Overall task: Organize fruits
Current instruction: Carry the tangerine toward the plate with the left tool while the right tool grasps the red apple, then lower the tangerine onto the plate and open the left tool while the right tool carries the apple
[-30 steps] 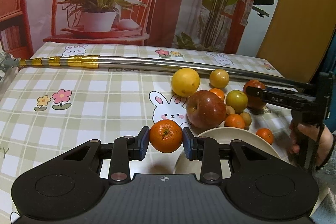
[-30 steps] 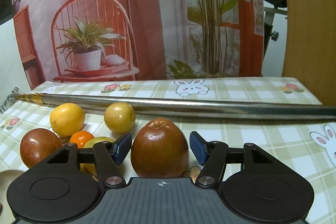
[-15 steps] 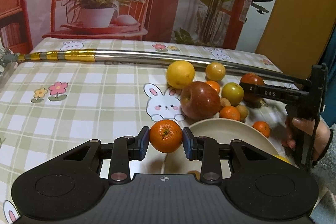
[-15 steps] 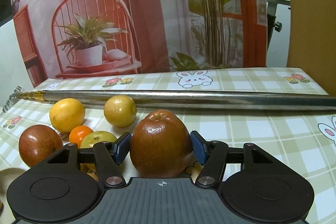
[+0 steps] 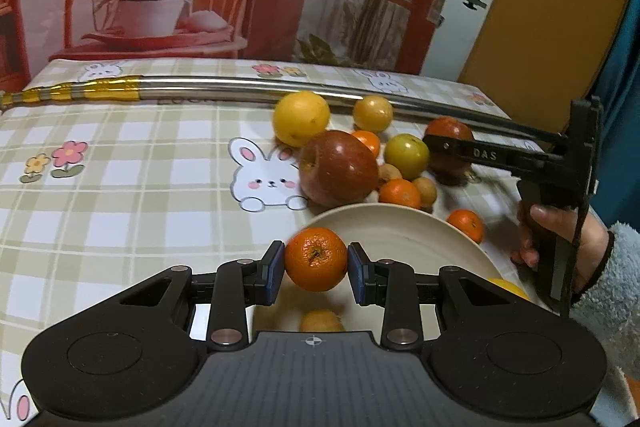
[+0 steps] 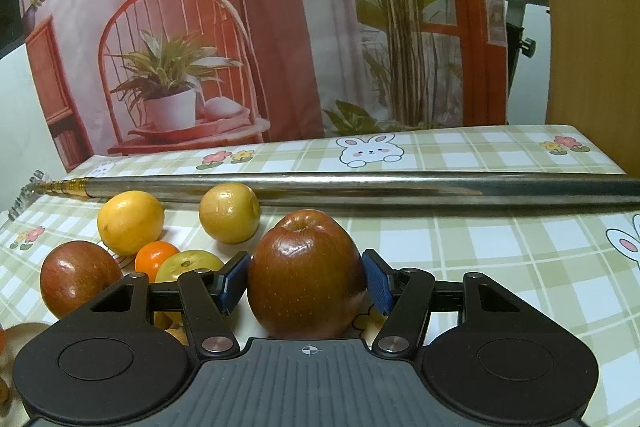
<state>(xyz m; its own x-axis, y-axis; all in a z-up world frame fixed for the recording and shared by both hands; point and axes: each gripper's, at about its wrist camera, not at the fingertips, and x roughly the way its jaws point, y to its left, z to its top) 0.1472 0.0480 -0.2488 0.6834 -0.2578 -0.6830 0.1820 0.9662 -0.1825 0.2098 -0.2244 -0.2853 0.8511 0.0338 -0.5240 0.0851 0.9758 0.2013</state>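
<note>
Orange tangerine (image 5: 315, 259) clamped in left gripper (image 5: 316, 271) over the plate (image 5: 404, 227) (right gripper (image 6: 305, 281) level, squeezing an apple (image 6: 305, 273)).

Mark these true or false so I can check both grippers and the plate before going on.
1. The left gripper holds a tangerine. True.
2. The tangerine already lies on the plate. False: it is held over the plate's near edge, between the pads.
3. The right gripper has a lemon between its pads. False: a red apple is between them.
4. A metal pole lies across the tablecloth behind the fruit. True.
5. The plate holds no fruit. False: at least one yellowish fruit lies in it.
</note>
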